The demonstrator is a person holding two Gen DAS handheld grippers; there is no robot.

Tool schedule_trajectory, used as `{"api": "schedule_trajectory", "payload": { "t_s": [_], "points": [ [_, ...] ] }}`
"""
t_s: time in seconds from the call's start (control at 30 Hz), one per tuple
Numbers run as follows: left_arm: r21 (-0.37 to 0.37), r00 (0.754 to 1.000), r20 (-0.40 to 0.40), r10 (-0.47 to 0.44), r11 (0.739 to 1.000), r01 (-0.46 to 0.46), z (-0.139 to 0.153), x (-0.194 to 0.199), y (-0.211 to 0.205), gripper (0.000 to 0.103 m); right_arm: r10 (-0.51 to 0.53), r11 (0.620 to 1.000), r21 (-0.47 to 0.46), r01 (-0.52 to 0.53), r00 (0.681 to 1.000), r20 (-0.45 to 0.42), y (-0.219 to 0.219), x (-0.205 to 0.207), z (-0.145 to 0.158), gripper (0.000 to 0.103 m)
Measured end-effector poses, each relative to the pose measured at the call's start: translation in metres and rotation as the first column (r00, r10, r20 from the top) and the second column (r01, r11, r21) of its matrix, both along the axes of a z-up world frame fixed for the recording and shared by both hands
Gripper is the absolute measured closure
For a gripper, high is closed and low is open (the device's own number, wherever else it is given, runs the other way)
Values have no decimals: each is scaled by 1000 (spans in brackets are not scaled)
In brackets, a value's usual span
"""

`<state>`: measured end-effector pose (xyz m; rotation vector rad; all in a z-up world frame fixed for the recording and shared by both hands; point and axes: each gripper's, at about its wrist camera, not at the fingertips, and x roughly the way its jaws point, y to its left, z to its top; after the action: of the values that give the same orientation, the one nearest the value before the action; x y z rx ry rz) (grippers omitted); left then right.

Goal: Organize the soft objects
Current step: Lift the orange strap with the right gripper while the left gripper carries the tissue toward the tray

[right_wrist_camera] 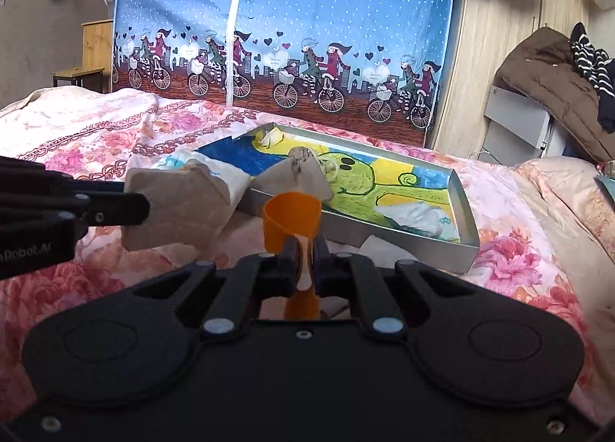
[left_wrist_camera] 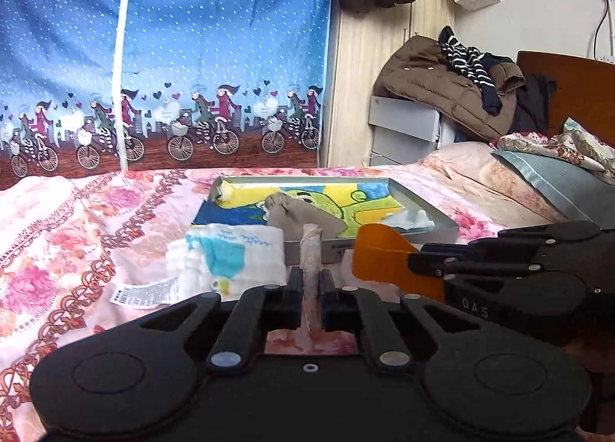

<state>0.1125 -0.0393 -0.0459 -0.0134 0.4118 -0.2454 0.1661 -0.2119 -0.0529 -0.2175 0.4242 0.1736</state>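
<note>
My left gripper [left_wrist_camera: 310, 280] is shut on a beige cloth pouch [left_wrist_camera: 310, 253], seen edge-on; in the right wrist view the pouch [right_wrist_camera: 173, 207] hangs flat from it above the bed. My right gripper [right_wrist_camera: 305, 249] is shut on an orange soft cup-shaped piece [right_wrist_camera: 293, 217], also in the left wrist view [left_wrist_camera: 378, 255]. A shallow grey tray [left_wrist_camera: 423, 197] with a colourful drawing inside lies on the bed just ahead [right_wrist_camera: 467, 211]. In it lie a second beige drawstring pouch [right_wrist_camera: 303, 172], a yellowish wad [right_wrist_camera: 271, 138] and a white cloth [right_wrist_camera: 423, 217]. A white-and-teal folded cloth [left_wrist_camera: 230, 257] lies left of the tray.
The floral pink bedspread [left_wrist_camera: 77, 230] covers the bed. A blue fabric wardrobe [left_wrist_camera: 173, 57] stands behind it. Coats are piled on a grey cabinet [left_wrist_camera: 407, 126] at the right. Pillows [left_wrist_camera: 557, 180] lie at the far right by the headboard.
</note>
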Motion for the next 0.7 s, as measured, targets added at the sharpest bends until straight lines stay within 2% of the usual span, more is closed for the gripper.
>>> {"api": "schedule_trajectory", "payload": {
  "t_s": [0.1,0.43,0.7],
  "points": [
    [21,1000,8,11,1000,-11,-1,-2,-1,95,4,1000,-12,-4,1000,4,0,0,2,102],
    [22,999,44,14,1000,-15,3,-7,-2,95,50,979,-205,-23,991,127,32,-17,3,103],
    [7,996,81,29,1000,-30,8,-9,-1,95,17,973,-228,33,978,210,27,-12,13,103]
  ]
}}
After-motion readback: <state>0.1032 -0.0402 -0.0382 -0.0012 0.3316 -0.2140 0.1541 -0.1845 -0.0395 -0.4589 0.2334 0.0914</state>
